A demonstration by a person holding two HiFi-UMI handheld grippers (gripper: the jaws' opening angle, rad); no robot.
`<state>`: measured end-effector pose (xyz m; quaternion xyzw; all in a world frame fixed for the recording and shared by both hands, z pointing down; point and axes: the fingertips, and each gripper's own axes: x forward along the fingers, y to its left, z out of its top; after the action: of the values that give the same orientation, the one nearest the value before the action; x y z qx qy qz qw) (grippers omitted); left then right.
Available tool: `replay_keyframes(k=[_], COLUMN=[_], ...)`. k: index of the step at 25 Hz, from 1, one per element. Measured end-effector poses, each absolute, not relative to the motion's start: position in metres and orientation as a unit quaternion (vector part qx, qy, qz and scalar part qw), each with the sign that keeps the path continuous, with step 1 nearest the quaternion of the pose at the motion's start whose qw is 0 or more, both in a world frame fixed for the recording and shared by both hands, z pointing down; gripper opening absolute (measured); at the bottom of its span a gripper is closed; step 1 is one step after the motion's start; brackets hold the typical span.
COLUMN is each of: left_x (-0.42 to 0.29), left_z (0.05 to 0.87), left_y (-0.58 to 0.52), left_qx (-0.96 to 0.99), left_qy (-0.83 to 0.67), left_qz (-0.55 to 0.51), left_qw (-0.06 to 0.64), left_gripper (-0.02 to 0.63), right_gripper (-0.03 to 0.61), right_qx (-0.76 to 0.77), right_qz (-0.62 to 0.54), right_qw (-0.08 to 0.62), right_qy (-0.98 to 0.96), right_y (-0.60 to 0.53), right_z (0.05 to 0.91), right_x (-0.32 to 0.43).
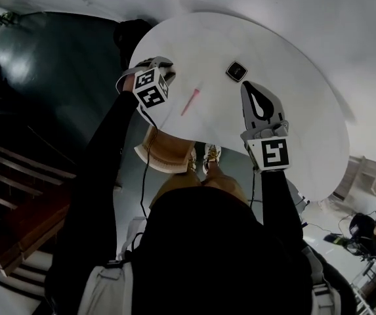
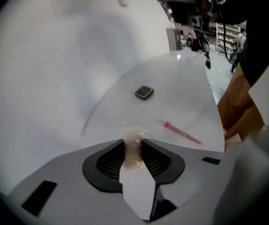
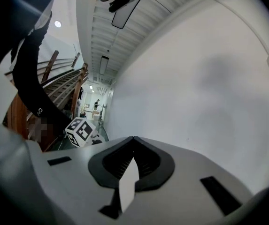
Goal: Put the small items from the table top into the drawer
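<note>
The round white tabletop still carries most of the work. Under its near edge the head view shows a tan wooden box-like thing. It may be the open drawer, but its inside is not visible, so whether anything has gone in yet cannot be told.

The right tool is held roughly level over the near right part of the tabletop. Its jaws are together with nothing between them, and it faces a bare wall.

The left tool is tilted down at the tabletop's left edge. Its pads are pressed onto a small clear-wrapped piece, whose crinkled plastic top sticks out above the jaws. It seems just off the surface, though that cannot be told for sure.

Two things still lie loose on the tabletop. One is a thin pink stick, near the left tool and towards the middle. The other is a small dark square piece, further in and well apart from the stick.

As a judgement, one item is in hand and awaiting its trip to the drawer. At least two more pick-ups remain, so the task looks no more than part done
</note>
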<state>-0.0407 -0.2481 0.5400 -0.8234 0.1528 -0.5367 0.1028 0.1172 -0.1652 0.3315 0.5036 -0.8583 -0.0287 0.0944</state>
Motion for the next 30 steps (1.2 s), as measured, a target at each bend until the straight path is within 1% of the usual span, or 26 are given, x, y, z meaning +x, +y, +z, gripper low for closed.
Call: replay_keyframes(k=[4, 7, 13, 16, 18, 21, 25, 30], left_x=[-0.018, -0.009, -0.006, -0.001, 0.004, 0.011, 0.014, 0.002], left_z=[0.457, 0.4, 0.3, 0.266, 0.255, 0.25, 0.247, 0.252], left_y=[-0.23, -0.215, -0.188, -0.168, -0.155, -0.144, -0.142, -0.14], left_qx=[-0.872, -0.889, -0.909, -0.905, -0.9, -0.899, -0.896, -0.882], left_qy=[0.252, 0.306, 0.382, 0.411, 0.425, 0.43, 0.434, 0.462], left_qz=[-0.411, -0.331, -0.16, -0.091, -0.064, -0.043, -0.044, -0.061], left_qw=[0.084, 0.083, 0.054, 0.056, 0.068, 0.068, 0.079, 0.077], left_gripper=[0.132, 0.132, 0.135, 0.143, 0.143, 0.143, 0.143, 0.143], right_gripper=[0.026, 0.026, 0.026, 0.026, 0.026, 0.026, 0.026, 0.026], right_qx=[0.507, 0.511, 0.509, 0.506, 0.5, 0.498, 0.492, 0.461], right_qz=[-0.039, -0.04, -0.041, -0.058, -0.069, -0.069, -0.073, -0.069], right_qw=[0.083, 0.073, 0.041, 0.033, 0.029, 0.033, 0.025, 0.023], right_qy=[-0.857, -0.856, -0.859, -0.86, -0.863, -0.864, -0.867, -0.884], right_y=[-0.172, -0.177, -0.172, -0.168, -0.166, -0.163, -0.164, -0.168], right_z=[0.319, 0.31, 0.29, 0.276, 0.269, 0.265, 0.263, 0.268], right_x=[0.12, 0.121, 0.118, 0.112, 0.108, 0.108, 0.11, 0.1])
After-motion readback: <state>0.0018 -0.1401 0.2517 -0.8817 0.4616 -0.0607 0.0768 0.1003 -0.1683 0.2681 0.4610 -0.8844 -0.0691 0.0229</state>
